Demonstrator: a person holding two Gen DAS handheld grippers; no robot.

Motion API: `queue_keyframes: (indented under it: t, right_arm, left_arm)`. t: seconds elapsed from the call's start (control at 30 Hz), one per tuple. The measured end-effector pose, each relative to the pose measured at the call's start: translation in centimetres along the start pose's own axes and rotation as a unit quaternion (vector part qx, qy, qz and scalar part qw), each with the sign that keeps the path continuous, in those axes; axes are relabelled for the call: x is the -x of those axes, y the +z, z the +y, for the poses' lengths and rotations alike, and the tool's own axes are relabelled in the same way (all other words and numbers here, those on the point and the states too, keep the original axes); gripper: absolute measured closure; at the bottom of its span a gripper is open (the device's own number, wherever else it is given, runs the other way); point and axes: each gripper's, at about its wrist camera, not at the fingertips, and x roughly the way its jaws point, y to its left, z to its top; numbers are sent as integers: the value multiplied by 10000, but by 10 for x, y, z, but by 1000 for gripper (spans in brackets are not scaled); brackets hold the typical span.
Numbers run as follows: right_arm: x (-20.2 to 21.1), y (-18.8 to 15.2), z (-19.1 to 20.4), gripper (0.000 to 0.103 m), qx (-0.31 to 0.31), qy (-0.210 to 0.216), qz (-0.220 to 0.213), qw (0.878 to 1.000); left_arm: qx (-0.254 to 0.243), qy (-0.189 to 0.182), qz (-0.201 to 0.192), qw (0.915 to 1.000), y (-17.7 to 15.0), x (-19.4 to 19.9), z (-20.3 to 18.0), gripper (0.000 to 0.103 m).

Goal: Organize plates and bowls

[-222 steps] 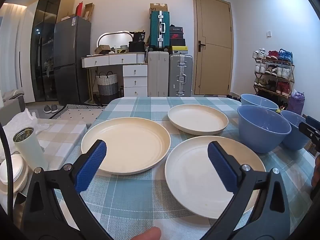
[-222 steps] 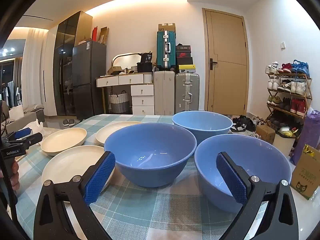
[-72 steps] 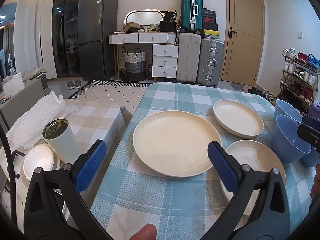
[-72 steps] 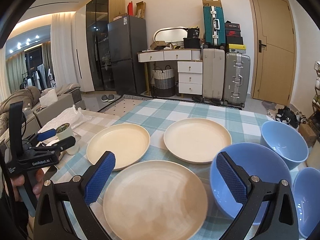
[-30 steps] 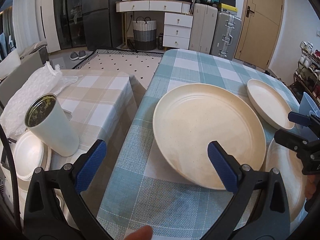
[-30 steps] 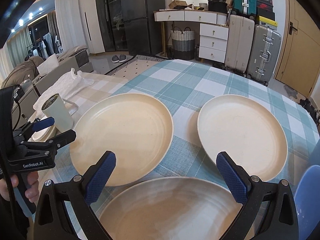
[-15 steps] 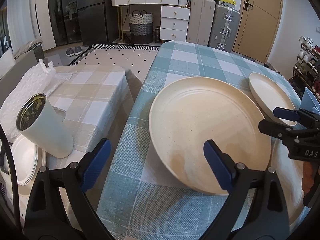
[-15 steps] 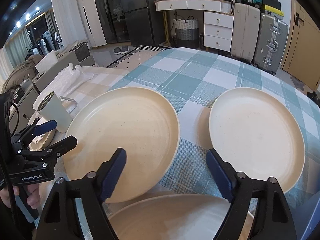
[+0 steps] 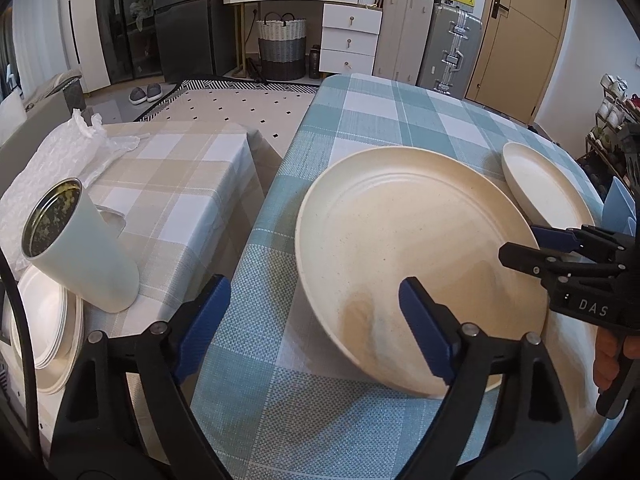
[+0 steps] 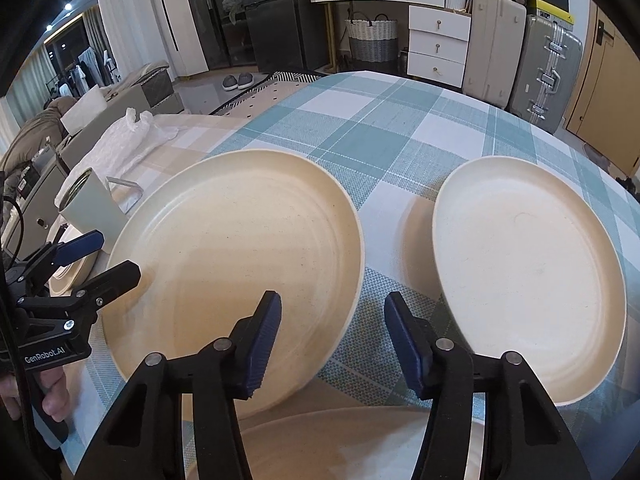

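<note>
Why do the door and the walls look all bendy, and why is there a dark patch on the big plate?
Both wrist views use fisheye lenses, so the door bows and the corners go black. In the left wrist view, the dark patch on the big plate is the shadow beside the left gripper.

Tablecloth (image 9: 360, 128): teal-and-white check, woven texture. Side-table cloth (image 9: 172, 168), at 9 o'clock of the main table: beige-and-white check.

Large plate (image 9: 400, 248): cream with fine dark speckles. Second plate (image 10: 528, 272), at 3 o'clock of the large plate in the right wrist view: the same cream. Third plate (image 10: 340, 440), at 6 o'clock: cream.

Cup (image 9: 80, 248): pale grey-green body, metallic interior with green-yellow flecks.

Left gripper (image 9: 316, 320) and right gripper (image 10: 332, 340): black frames, blue finger pads.

Rug (image 9: 240, 108), at 12 o'clock: off-white with small black squares and a black-and-white striped border.
</note>
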Motion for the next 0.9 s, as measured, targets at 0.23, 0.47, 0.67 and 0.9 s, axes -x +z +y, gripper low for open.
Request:
queue_keyframes:
  t: [0.23,0.47,0.67,0.9]
  right_arm:
    - [-3,1,-1,52,-3,-15,3,10000]
    - [-2,1,0,60,34,-4,-33,10000]
    - [1,1,5,72,130,-46,-127,9998]
    - [4,-1,7,77,191,-180,-174,9995]
  left_arm:
    - [12,-4,101,9999,0,-7,0,36]
    - [-57,16,188,9998,-1,-9,-2,68]
    - [-103,-60,206,9997,-4,-8,-4,80]
    - [-109,-12,181,9998,-5,-5,-5,82]
